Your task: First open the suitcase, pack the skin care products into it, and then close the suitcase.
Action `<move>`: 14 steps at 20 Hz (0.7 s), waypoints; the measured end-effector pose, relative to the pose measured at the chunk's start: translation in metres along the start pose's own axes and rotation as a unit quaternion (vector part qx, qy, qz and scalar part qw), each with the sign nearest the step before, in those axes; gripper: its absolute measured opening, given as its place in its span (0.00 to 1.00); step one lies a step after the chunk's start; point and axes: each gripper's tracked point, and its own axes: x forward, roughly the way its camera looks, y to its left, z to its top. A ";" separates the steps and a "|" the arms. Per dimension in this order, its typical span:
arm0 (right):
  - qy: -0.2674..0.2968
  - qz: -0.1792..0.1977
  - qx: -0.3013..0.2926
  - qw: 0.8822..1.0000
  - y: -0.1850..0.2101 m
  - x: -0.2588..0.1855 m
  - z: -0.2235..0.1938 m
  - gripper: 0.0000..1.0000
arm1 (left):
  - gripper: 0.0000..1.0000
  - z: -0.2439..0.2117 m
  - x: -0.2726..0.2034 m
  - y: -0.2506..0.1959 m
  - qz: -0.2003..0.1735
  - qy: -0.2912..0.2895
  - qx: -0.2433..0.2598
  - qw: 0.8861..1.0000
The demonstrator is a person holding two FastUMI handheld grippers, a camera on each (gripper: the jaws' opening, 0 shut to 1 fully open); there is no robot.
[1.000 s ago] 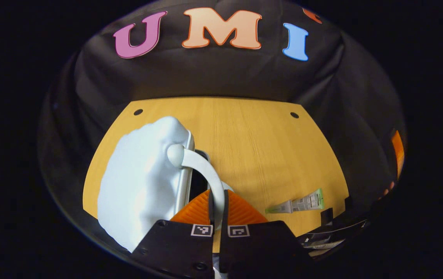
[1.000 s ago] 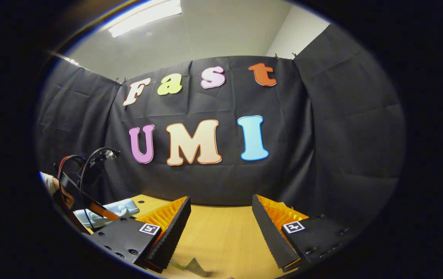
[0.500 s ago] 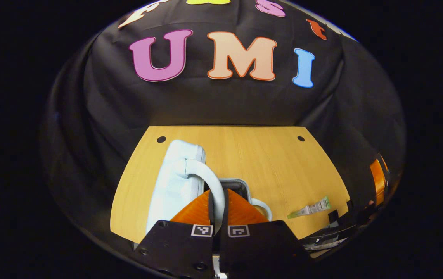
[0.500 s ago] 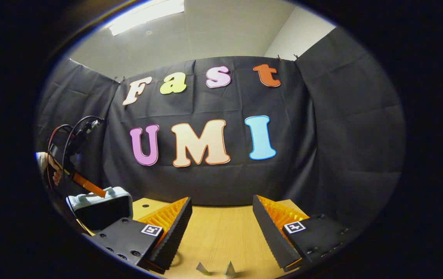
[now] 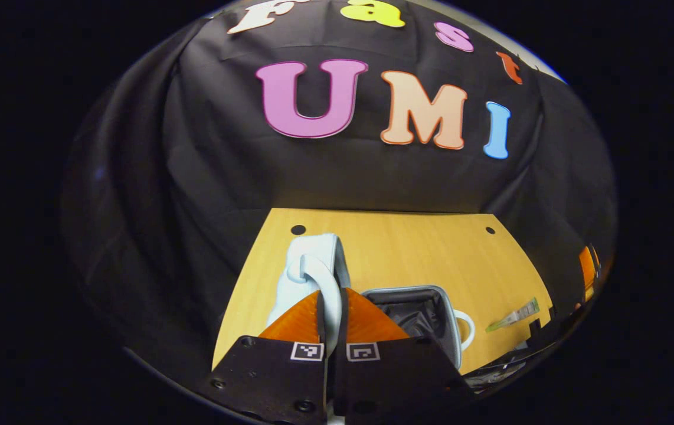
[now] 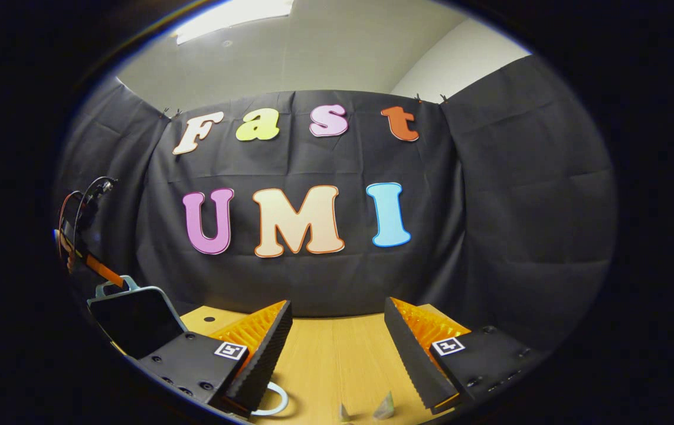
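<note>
A pale blue-white suitcase lies open on the wooden table. Its lid (image 5: pixel 312 265) stands upright and edge-on in the left gripper view. My left gripper (image 5: pixel 331 302) is shut on the lid's white handle (image 5: pixel 320 277). To the right lies the base (image 5: pixel 414 313), lined in black, with its own white handle (image 5: pixel 468 330). A small green-and-white tube (image 5: pixel 514 316) rests on the table right of the base. In the right gripper view the raised lid (image 6: pixel 130 319) shows its dark inside at the left, with the left gripper (image 6: pixel 98 268) at its top. My right gripper (image 6: pixel 337 354) hangs open above the table (image 6: pixel 337 354), holding nothing, with the tube's end (image 6: pixel 383 407) below it.
The table (image 5: pixel 419 254) has two small dark holes near its far edge. The black cloth wall closes off the back and both sides. Bare wood stretches behind and to the right of the suitcase.
The lid has swung up from nearly shut to upright, lifted by my left gripper on its handle, and the black-lined base has come into sight. The right gripper has barely moved.
</note>
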 end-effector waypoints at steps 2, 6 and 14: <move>0.005 0.003 -0.005 1.000 0.013 0.000 -0.001 0.94 | 0.00 -0.002 0.002 0.022 0.005 -0.005 -0.008 1.000; -0.007 -0.002 -0.024 1.000 0.024 -0.003 0.011 0.97 | 0.00 -0.011 0.015 0.067 0.042 -0.005 -0.003 0.999; -0.005 -0.012 -0.041 0.999 0.038 -0.006 0.018 0.97 | 0.00 -0.054 0.046 0.137 0.052 0.023 -0.082 0.995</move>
